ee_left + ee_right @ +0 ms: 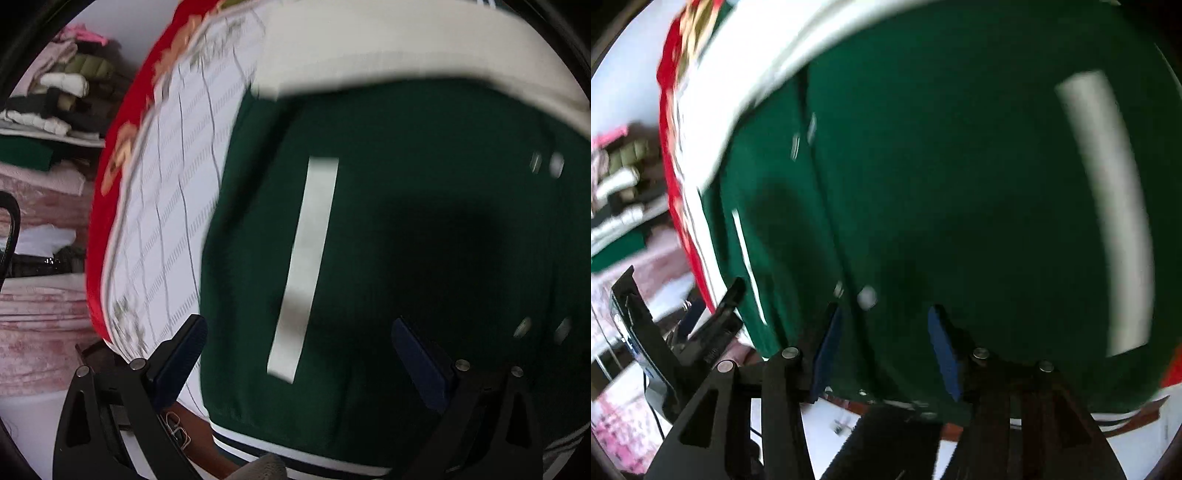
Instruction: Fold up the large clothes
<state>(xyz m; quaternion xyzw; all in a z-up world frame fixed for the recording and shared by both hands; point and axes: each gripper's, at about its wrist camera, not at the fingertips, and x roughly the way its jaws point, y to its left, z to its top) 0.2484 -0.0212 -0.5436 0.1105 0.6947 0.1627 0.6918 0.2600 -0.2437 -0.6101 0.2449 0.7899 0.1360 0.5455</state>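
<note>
A dark green varsity jacket (406,221) with a white sleeve (388,48), a white pocket strip (306,258) and snap buttons lies flat on the bed. My left gripper (298,323) hovers over its lower part, jaws wide open and nothing between the blue pads (177,362). In the right wrist view the same jacket (960,166) fills the frame. My right gripper (885,310) stands open above it near a white snap (867,296), its pads (942,350) apart and pressing on nothing. The striped hem (258,448) lies at the near edge. Both views are blurred.
The bed has a white quilted cover (166,221) with a red patterned border (122,129). Stacked folded clothes (66,85) and pink bedding (37,332) sit to the left. A black device (639,332) stands at the left beside the bed.
</note>
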